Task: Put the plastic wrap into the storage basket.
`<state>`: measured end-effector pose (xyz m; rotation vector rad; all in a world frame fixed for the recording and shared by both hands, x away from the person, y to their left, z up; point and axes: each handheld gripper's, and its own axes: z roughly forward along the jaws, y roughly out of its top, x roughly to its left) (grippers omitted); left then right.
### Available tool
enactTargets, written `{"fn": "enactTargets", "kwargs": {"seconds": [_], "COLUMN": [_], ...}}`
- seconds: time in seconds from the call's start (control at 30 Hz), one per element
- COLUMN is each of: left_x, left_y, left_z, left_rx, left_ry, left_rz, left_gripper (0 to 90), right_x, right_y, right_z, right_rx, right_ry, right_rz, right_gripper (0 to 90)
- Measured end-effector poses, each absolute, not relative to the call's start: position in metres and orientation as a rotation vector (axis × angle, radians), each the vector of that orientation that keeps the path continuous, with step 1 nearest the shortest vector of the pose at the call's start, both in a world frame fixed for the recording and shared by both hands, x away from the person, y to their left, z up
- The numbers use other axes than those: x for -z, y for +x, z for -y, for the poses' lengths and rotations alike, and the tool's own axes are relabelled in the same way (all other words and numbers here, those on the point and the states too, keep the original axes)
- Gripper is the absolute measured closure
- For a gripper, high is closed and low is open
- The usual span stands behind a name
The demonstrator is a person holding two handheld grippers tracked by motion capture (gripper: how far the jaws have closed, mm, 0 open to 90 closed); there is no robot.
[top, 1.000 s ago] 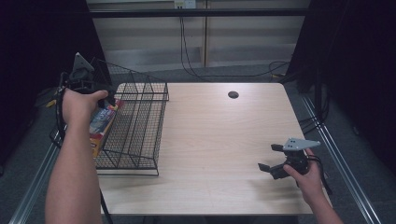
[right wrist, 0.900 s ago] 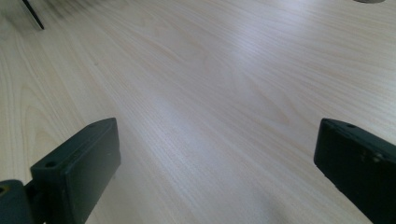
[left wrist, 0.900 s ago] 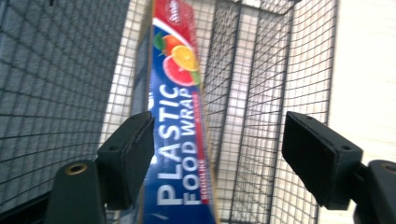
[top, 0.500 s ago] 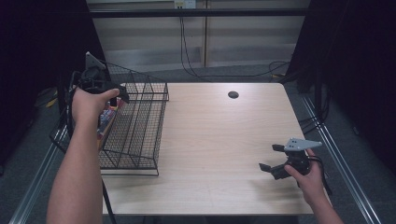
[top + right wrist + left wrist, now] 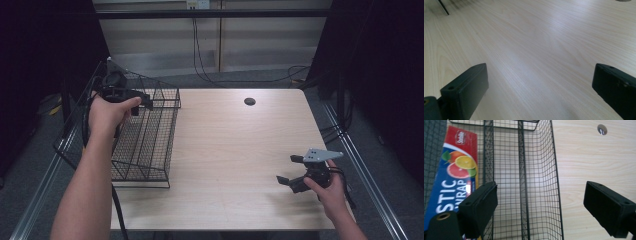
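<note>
Lab recording booth: black curtains, bare wood table, trailing cables.

I see a pale wooden table with a round cable hole near its far edge. Beyond it lie grey floor, trailing black cables and a pale wall; black curtains hang left and right.

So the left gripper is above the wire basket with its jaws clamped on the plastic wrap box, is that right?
Not quite. The left gripper is above the wire basket, but its jaws have just been opening and stand wide apart with nothing between them. In the left gripper view, the plastic wrap box lies off to the side, unheld.
</note>
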<state>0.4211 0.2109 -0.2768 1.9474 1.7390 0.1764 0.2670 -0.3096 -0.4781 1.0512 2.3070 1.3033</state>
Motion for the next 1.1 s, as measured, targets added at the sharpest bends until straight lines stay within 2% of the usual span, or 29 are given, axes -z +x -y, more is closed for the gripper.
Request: {"fn": "enactTargets", "kwargs": {"seconds": [1.1], "left_x": [0.31], "left_y": [0.41], "left_z": [-0.143], "left_rx": [-0.058], "left_ry": [2.111], "left_rz": [-1.434], "left_gripper": [7.6], "right_x": [0.478], "right_y": [0.267], "right_z": [0.309], "right_rx": [-1.301], "right_ry": [1.047], "right_rz": [-2.308], "right_gripper": [0.3]}}
